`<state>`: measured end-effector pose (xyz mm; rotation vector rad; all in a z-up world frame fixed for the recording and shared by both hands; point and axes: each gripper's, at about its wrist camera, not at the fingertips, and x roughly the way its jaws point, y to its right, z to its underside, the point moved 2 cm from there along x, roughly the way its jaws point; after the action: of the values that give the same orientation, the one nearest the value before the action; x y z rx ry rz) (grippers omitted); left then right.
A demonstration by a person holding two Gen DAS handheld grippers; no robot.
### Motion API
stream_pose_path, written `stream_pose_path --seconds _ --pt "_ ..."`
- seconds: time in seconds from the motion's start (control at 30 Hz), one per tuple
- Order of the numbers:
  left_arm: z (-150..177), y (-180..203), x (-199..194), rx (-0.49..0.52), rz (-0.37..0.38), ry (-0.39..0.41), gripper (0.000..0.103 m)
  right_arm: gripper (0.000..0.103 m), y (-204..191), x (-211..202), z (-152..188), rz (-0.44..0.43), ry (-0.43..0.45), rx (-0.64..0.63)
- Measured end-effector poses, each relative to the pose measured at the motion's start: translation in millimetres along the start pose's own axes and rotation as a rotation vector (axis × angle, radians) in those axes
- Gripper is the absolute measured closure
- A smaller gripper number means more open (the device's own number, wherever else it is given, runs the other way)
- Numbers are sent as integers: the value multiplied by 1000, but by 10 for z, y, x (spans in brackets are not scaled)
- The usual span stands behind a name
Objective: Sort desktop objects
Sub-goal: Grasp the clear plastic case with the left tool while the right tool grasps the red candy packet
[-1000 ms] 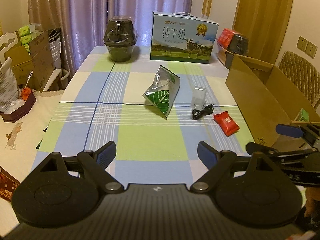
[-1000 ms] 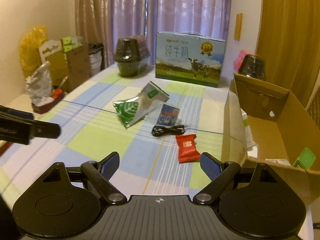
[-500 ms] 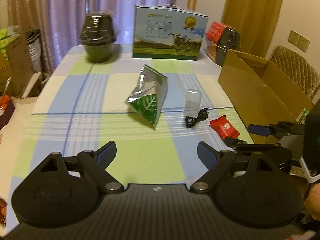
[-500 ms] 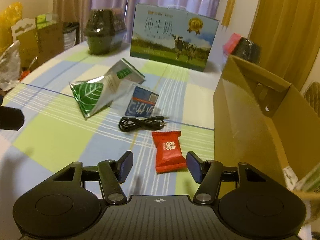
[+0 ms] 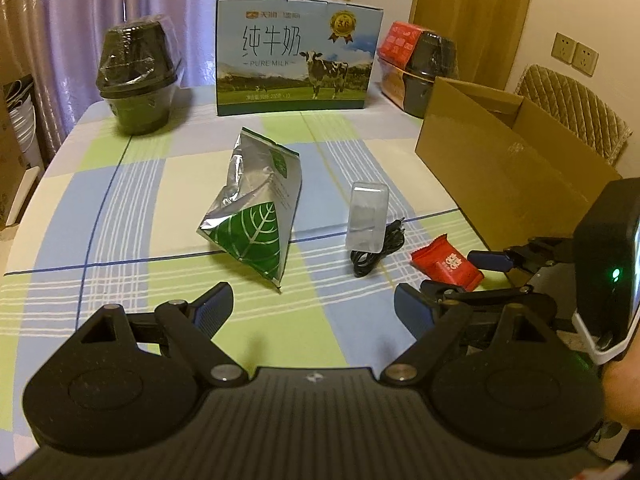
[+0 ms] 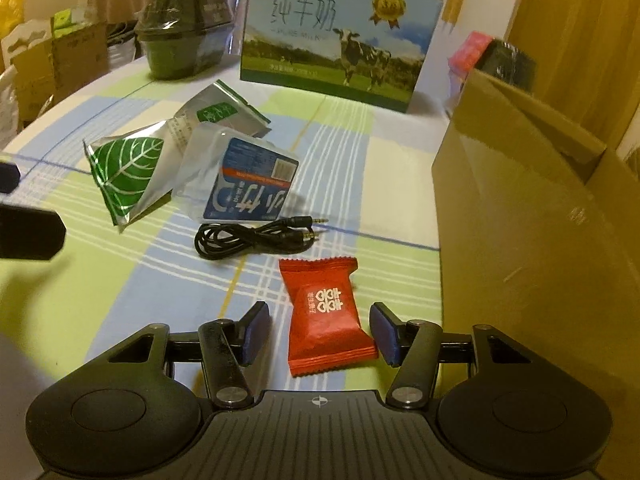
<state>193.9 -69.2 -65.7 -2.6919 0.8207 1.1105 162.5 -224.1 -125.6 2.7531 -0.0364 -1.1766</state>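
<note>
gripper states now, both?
Left gripper: open, empty.
Right gripper: open, fingers either side of the red candy, not yet closed on it.

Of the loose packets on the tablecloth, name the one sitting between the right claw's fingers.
The red candy packet: it lies between the open right claw's fingers, untouched. The silver leaf-print bag and blue-labelled tissue pack lie farther off, beyond the black cable.

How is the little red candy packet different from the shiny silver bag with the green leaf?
The red candy packet is small and lies flat; the silver leaf bag is much bigger, puffed up and crumpled. The packet sits between the open right gripper's fingers, near the cardboard box; the bag lies farther off, untouched. Both are sealed wrappers on the checked tablecloth.
</note>
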Motion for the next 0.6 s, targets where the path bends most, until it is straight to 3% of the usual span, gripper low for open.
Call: stream_pose_path --seconds 0.1,0.13,0.17,0.43,0.6 --pt "-11 10 68 7 10 3 19 57 19 17 -5 -12 8 19" --pt "-18 19 93 12 16 6 19 73 20 13 -10 -20 9 19" --pt "-26 26 119 17 23 9 19 75 19 7 -19 -23 11 19" --pt "-193 217 405 114 86 32 26 77 78 -68 -69 -53 41 51" --pt "-338 299 667 107 97 25 40 77 60 -82 -47 -63 38 46"
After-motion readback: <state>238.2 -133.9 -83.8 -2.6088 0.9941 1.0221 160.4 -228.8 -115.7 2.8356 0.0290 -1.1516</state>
